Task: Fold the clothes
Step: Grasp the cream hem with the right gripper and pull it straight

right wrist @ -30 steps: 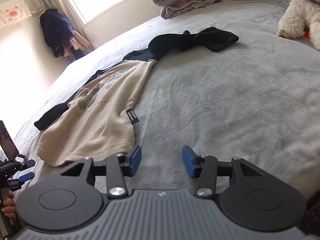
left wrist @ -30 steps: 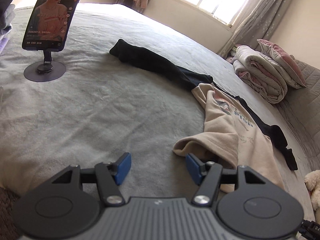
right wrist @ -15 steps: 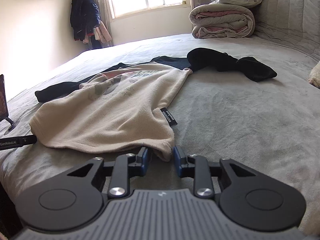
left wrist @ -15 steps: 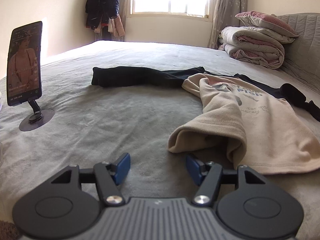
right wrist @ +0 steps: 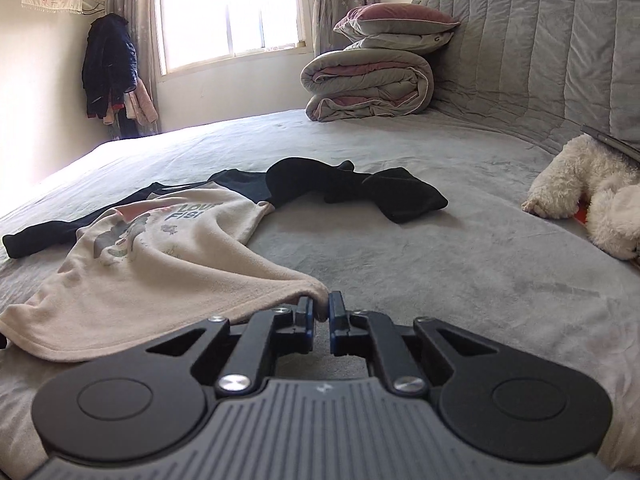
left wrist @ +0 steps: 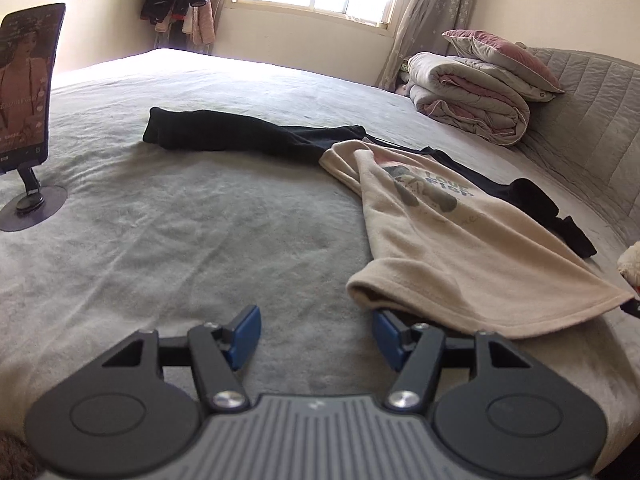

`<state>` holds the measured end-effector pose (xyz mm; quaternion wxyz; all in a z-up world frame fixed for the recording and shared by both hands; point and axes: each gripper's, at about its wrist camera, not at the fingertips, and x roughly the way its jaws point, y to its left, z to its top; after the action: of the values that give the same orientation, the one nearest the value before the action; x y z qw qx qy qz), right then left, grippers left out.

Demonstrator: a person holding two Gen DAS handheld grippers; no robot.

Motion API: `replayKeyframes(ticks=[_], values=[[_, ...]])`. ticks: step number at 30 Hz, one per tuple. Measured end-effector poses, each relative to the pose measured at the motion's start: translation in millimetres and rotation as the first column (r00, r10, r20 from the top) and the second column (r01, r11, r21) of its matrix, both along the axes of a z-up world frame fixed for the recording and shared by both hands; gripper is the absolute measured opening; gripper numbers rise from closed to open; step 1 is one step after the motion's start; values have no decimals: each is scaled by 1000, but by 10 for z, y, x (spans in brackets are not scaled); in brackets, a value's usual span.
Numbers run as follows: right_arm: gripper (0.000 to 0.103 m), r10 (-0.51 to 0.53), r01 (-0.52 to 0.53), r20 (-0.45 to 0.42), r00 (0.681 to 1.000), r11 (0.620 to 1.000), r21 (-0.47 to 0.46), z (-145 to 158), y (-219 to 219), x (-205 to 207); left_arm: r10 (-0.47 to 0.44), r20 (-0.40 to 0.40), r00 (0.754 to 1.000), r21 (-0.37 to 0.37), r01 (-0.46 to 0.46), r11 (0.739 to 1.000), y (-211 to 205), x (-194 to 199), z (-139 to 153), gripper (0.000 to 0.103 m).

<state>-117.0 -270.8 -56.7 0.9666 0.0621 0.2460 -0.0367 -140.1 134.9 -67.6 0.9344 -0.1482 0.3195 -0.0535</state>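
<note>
Right gripper (right wrist: 319, 311) clamps the cream shirt (right wrist: 160, 264) hem corner; left gripper (left wrist: 316, 338), released, must seize the hem at its two o'clock.

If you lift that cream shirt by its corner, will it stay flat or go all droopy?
Probably droopy: the cream shirt already sags in soft folds from the corner pinched in the right gripper. It looks light, thin fleece. It may drag the black garment beneath it.

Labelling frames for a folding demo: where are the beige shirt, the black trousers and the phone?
Beige shirt (right wrist: 152, 276), right wrist view, mid body.
Black trousers (left wrist: 224, 134), left wrist view, left leg.
Phone (left wrist: 26, 80), left wrist view, screen.
</note>
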Motion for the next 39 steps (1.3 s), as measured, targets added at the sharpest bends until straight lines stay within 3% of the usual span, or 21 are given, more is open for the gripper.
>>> replayKeyframes(ticks=[3, 5, 8, 10, 13, 15, 16, 18, 24, 28, 32, 39], values=[[7, -17, 17, -42, 999, 1000, 12, -125, -57, 80, 2, -48, 999, -246, -14, 969, 222, 40, -58, 62], [7, -19, 22, -64, 998, 999, 33, -202, -73, 88, -1, -80, 997, -400, -31, 916, 354, 75, -115, 61], [7, -14, 15, -65, 998, 1000, 11, -240, -24, 63, -12, -134, 991, -576, -68, 814, 449, 148, -252, 52], [8, -6, 6, -64, 998, 1000, -7, -234, -3, 54, -17, -188, 982, -645, -110, 756, 427, 209, -349, 46], [8, -3, 3, -64, 998, 1000, -4, -237, -10, 49, -25, -245, 969, -690, -156, 707, 336, 281, -427, 36], [8, -3, 3, -64, 998, 1000, -1, -239, -16, 49, -29, -284, 958, -711, -190, 677, 273, 326, -481, 21], [8, -1, 1, -64, 998, 1000, 0, -236, -17, 49, -14, -300, 954, -710, -213, 671, 246, 332, -500, 5], [8, 3, -3, -63, 998, 1000, 3, -221, -17, 46, 47, -301, 953, -681, -249, 689, 198, 302, -468, 5], [7, 35, -35, 7, 999, 999, -18, -1, 14, -81, 166, -94, 982, -478, -191, 857, 42, 47, 125, 4], [7, 98, -93, 57, 994, 992, -91, 197, 169, -210, 182, 39, 983, -299, -162, 940, -45, -159, 494, 4], [7, 172, -155, 64, 983, 966, -207, 301, 331, -347, 149, -24, 989, -199, -151, 968, 30, -219, 459, 4], [7, 226, -238, -77, 971, 943, -233, 56, 338, -337, 127, -173, 977, -140, -152, 978, 93, -119, -31, 4]])
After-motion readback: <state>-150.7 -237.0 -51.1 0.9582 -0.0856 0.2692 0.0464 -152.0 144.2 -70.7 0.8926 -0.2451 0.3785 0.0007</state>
